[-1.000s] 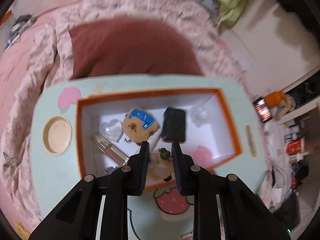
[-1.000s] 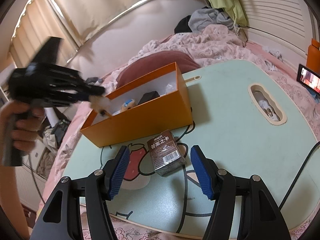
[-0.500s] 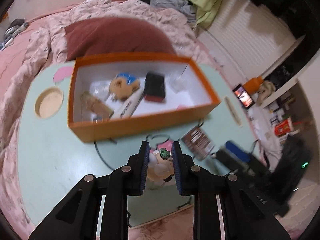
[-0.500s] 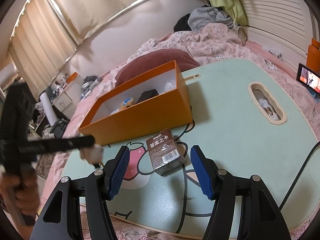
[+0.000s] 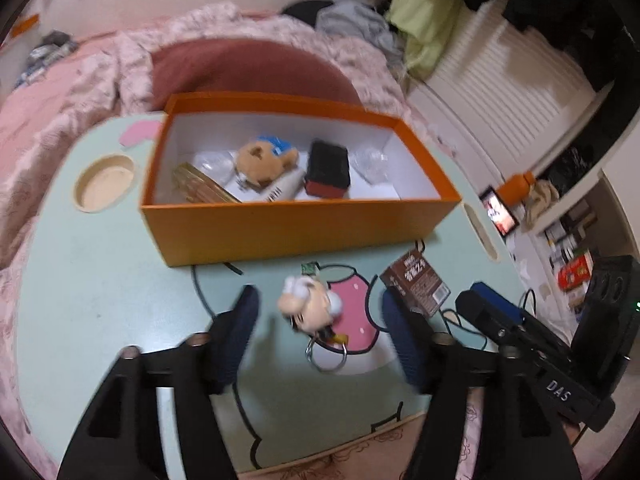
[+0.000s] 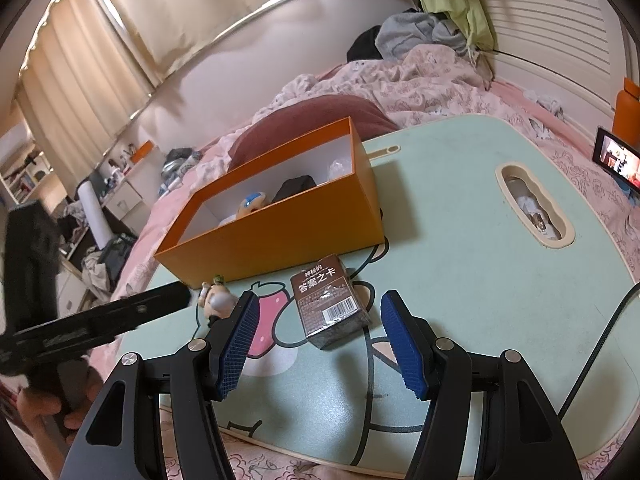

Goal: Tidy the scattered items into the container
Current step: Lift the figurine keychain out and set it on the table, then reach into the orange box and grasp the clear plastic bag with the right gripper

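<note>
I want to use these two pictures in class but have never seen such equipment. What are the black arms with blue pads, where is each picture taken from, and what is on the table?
A person holds two hand grippers, each carrying a camera that looks along its fingers. One picture comes from the left tool, one from the right tool. Both are open and hold nothing. On the green table stand an orange box with small items inside, a brown card box and a small figure keychain.
</note>
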`<control>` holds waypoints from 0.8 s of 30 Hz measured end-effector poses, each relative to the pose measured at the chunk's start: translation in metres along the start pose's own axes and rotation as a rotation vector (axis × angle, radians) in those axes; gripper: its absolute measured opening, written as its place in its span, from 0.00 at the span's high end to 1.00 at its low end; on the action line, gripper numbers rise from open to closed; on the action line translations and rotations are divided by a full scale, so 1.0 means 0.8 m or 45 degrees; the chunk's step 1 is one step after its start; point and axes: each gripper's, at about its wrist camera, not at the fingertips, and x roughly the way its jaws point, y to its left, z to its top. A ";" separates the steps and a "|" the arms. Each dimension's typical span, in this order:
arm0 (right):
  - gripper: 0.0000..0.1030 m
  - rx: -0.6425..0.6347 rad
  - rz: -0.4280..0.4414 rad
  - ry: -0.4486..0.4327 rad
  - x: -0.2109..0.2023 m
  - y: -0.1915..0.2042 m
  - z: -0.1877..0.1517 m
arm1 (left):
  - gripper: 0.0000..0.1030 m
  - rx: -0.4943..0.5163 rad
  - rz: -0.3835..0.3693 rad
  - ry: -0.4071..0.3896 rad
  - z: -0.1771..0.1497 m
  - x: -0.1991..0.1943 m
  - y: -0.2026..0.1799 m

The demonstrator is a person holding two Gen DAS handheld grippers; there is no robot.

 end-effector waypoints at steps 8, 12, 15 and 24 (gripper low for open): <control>0.39 -0.022 -0.014 0.001 0.001 0.003 0.000 | 0.29 0.112 0.256 -0.044 -0.045 -0.012 -0.016; 0.39 -0.025 -0.020 0.000 0.001 0.004 0.000 | 0.29 0.104 0.315 -0.025 -0.064 0.006 -0.012; 0.39 -0.026 -0.020 0.001 0.001 0.005 0.000 | 0.29 0.086 0.325 -0.006 -0.069 0.015 -0.009; 0.38 -0.050 -0.036 0.011 0.004 0.009 0.001 | 0.29 0.064 0.396 -0.005 -0.072 0.025 0.000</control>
